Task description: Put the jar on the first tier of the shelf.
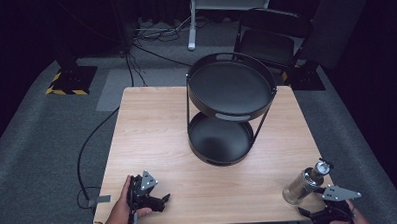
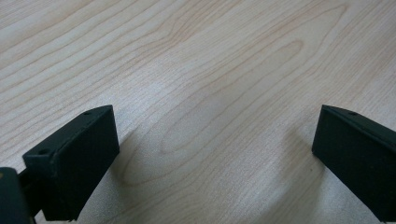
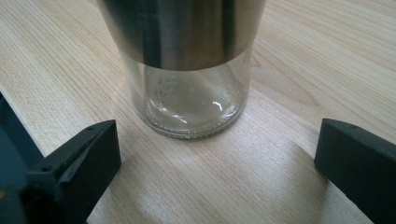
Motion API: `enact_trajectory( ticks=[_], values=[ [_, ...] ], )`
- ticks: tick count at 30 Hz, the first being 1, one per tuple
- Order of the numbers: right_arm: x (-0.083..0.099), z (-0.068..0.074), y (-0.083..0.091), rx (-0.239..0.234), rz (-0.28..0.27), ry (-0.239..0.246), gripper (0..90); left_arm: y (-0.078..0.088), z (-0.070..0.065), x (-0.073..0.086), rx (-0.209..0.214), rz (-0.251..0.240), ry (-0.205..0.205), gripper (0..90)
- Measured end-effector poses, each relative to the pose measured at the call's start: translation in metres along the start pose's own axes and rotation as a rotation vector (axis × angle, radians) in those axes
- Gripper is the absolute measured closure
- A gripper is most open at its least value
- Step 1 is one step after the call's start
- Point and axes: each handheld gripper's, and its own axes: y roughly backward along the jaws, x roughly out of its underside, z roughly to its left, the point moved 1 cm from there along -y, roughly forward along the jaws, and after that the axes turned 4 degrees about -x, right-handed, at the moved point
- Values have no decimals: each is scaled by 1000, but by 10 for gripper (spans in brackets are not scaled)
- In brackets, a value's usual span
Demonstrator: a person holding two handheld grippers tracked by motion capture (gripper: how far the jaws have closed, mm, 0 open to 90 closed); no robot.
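A glass bottle (image 1: 306,184) with a steel band and a metal top stands upright near the table's front right corner. In the right gripper view its clear base (image 3: 192,104) rests on the wood just ahead of the jaws. My right gripper (image 1: 314,212) is open, just in front of the bottle and apart from it; its jaws stand wide in the right gripper view (image 3: 217,158). My left gripper (image 1: 162,199) sits at the front left, held by a hand, open over bare wood (image 2: 215,154) with nothing between the jaws.
A black two-tier round tray stand (image 1: 231,107) occupies the middle back of the wooden table (image 1: 152,138). A black cable (image 1: 90,141) trails off the left edge. A dark chair (image 1: 271,37) and equipment bases stand on the grey floor behind.
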Motion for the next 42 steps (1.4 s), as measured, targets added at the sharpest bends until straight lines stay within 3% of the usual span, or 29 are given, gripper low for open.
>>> enact_trajectory(
  ticks=[10,23,42],
  values=[
    [-2,0,1,10,20,-10,2,0,0,0,-3,0,-1,4],
    [-11,4,4,18,116,1,24,0,0,0,-3,-1,0,4],
    [-34,13,16,43,49,14,23,0,0,0,-3,0,0,4]
  ],
)
